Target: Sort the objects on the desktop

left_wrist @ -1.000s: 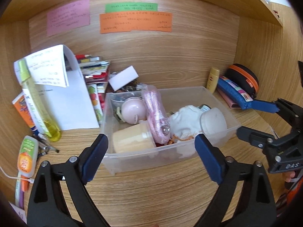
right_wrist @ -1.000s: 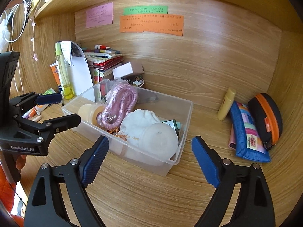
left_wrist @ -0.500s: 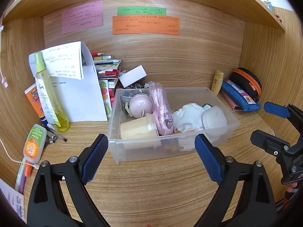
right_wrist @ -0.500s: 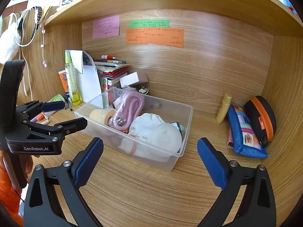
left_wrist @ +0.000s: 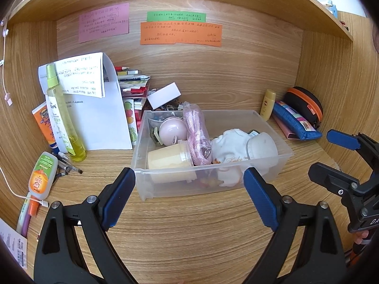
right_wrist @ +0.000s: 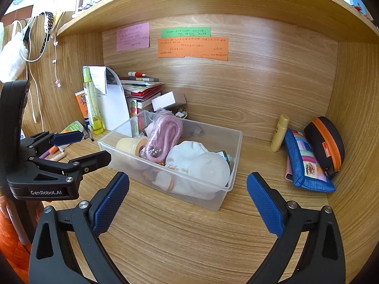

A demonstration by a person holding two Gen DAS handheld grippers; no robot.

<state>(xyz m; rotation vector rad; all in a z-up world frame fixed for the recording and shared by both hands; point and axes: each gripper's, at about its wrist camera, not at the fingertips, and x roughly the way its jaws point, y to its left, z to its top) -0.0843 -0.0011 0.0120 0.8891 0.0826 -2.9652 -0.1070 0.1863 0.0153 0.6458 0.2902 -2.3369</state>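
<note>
Desk nook is a proper jumble right now, with the clear plastic bin [left_wrist: 272,127] sitting mid-desk holding most of the stuff that needs sorting. Both tools are empty and hovering in front of it: the left gripper [left_wrist: 189,196] has its jaws spread wide just short of the bin's front wall, and the right gripper [right_wrist: 188,198] is spread the same way near the bin's front right corner. Inside there's a cream cup with a clear lid [left_wrist: 169,158] lying on its side, a bagged pink cord [left_wrist: 196,132] draped over it, a pink ball-shaped thing [left_wrist: 169,130] toward the back, and a white cloth cap [left_wrist: 232,146] next to a white dome [left_wrist: 260,145]. My guess on handling: the cup looks light but smooth and round, so pinch it across the body near the lid or it'll roll away. The cord's bag is probably slippery and floppy — grab a bunched fold in the middle. The cap is soft, so any pinch of fabric should do. The ball looks hardest to hold; I'd go across its widest part, gently.
</note>
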